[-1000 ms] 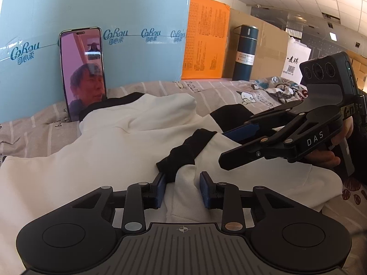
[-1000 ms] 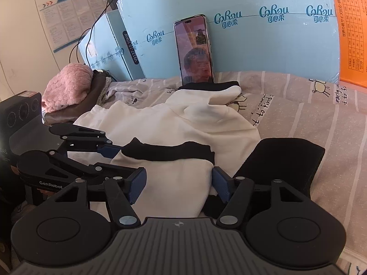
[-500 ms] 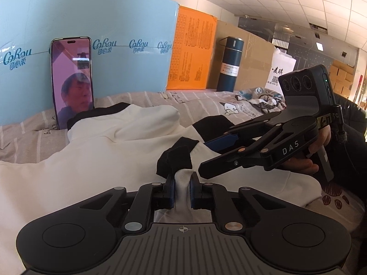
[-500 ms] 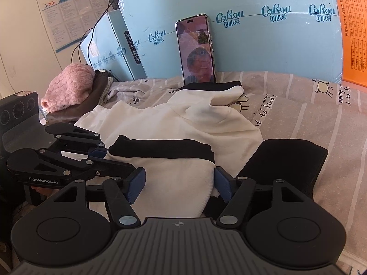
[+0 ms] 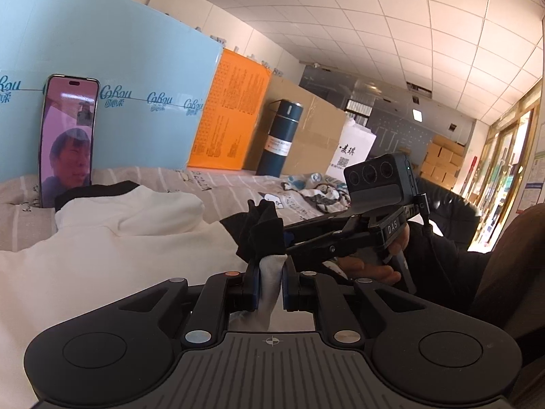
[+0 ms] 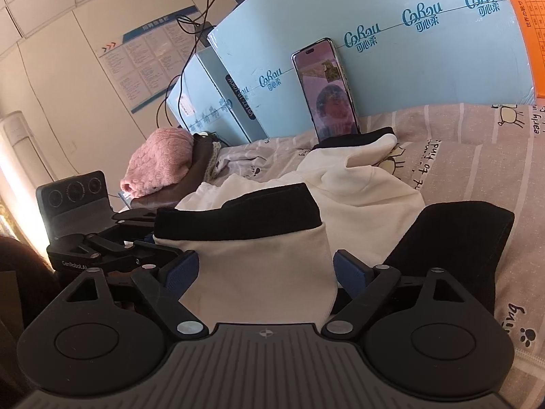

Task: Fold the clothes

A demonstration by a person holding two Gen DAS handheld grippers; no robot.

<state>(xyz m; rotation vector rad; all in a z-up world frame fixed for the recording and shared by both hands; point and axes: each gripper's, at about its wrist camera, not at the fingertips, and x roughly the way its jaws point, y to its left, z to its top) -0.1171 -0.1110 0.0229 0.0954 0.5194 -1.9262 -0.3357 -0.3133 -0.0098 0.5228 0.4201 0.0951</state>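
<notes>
My left tool pinches the sweatshirt sleeve before the phone; my right tool stands spread around it.

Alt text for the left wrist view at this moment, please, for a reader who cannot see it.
The left hand-held gripper is shut on a bunched fold of the white sweatshirt with black cuffs, which lies on a striped bedsheet. Beside it the right hand-held gripper reaches in from the right, at the black cuff. A lit smartphone leans upright against a light blue box.
</notes>
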